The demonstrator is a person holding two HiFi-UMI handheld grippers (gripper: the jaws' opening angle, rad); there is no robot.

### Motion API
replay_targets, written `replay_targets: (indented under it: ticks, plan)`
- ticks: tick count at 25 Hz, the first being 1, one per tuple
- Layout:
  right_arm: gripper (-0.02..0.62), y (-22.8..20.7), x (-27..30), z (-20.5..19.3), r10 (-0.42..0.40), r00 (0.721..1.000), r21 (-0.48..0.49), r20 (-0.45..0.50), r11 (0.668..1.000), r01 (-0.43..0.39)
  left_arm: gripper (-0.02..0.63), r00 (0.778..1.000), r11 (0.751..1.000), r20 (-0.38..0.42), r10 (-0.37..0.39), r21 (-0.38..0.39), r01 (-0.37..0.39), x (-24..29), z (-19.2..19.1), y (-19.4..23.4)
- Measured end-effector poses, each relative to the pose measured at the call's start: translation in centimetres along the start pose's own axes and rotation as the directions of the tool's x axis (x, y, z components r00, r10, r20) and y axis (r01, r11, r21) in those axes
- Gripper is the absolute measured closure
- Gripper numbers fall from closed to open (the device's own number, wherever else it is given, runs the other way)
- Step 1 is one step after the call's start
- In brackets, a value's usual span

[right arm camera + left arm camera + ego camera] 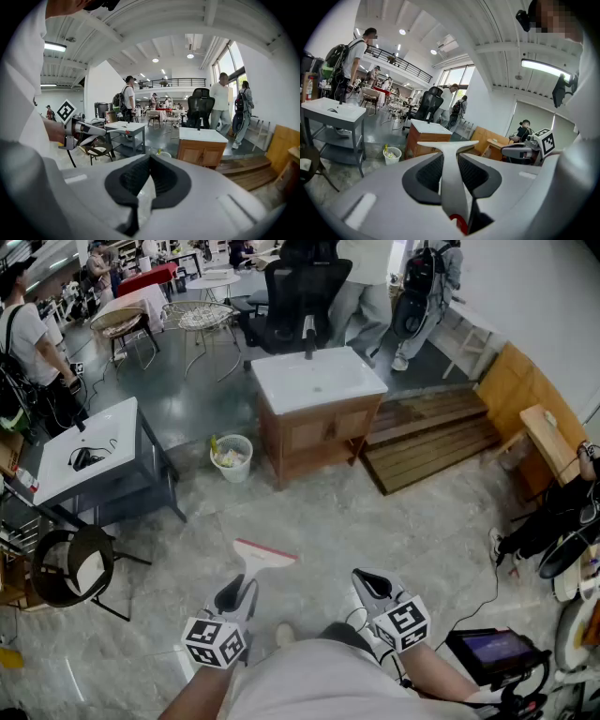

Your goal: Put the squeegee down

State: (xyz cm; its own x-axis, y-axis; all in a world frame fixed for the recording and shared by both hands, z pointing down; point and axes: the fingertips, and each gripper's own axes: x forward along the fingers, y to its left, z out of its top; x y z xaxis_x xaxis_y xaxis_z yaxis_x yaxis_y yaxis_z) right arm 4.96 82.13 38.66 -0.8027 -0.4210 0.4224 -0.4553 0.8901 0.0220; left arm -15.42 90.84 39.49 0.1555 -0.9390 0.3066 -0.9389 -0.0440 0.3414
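Observation:
A white squeegee [263, 556] with a red blade edge sticks forward from my left gripper [233, 593], low over the marble floor. In the left gripper view its handle [453, 180] runs up between the two black pads, which press on it, and the crossbar [447, 146] lies level ahead. To its right my right gripper [373, 584] hovers at about the same height. In the right gripper view [149, 162] the pads meet at their tips with nothing between them.
Ahead stands a wooden vanity [317, 382] with a white sink top, and a waste bin [232, 457] is beside it. A grey sink stand [92, 452] and a black chair [73, 568] are at the left. Wooden steps [427, 432] and a tablet [494, 652] lie at the right. People stand around.

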Motion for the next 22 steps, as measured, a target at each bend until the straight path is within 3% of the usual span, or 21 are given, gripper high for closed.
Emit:
replay_targets:
  ticks: [7,15,22]
  plan:
    - [0.592,1.2,0.7,0.9,0.003,1.000,-0.045,-0.008,0.999,-0.004,0.495,0.999,1.000,0.025,-0.024,-0.005,0.024,-0.6,0.3,0.4]
    - [0.591,1.6,1.0,0.3,-0.014,1.000,-0.012,-0.019,1.000,0.014,0.495,0.999,0.999,0.014,-0.049,-0.004,0.049,-0.1,0.0,0.9]
    - [0.543,1.0,1.5,0.1,-0.042,0.999,-0.006,-0.026,0.999,0.042,0.495,0.998,0.998,0.009,-0.068,-0.001,0.069,0.9,0.3,0.7]
